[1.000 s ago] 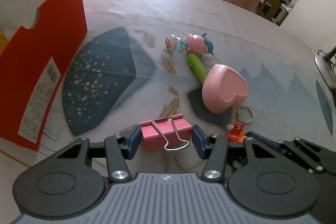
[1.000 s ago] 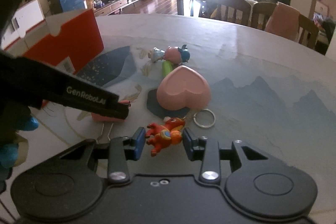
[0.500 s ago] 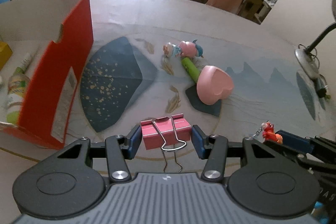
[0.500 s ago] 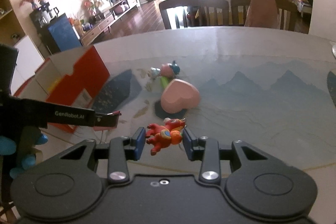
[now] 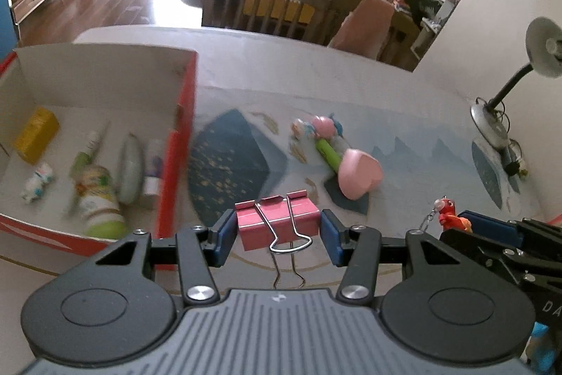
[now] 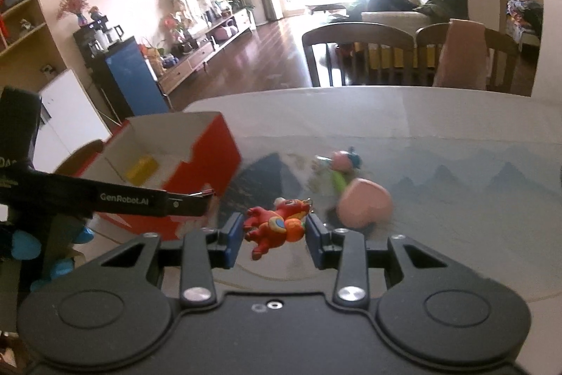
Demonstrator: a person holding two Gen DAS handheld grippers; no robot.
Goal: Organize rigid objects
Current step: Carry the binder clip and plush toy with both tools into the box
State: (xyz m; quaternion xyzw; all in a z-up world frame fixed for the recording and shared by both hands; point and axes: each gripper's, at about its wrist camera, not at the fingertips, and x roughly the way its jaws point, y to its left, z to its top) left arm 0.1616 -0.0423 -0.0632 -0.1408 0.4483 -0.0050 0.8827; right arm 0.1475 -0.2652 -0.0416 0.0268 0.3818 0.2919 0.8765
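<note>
**Both claws lifted clear of the bench, loads in grip**

Compared with a second earlier, both claws had risen and swung toward the red box (image 5: 175,164): its open inside now showed in the left wrist view, where before only its red outer wall was seen. The bench (image 5: 421,115) looked farther below.

The left claw (image 5: 277,229) was clamped on the pink binder clip (image 5: 277,222), as before. The clip's long axis ran from 9 to 3 o'clock between the fingers, its wire handles pointing to 6 o'clock, back toward the camera.

The right claw (image 6: 274,231) was clamped on the red dragon keychain (image 6: 275,225), held above the bench; its body lay slanted, head toward 2 o'clock, legs toward 7.

The pink heart box (image 5: 360,174) and green tube (image 5: 328,155) remained on the bench at 1 o'clock from the clip. The box held a yellow block (image 5: 37,134) and blurred bottles (image 5: 100,195).
</note>
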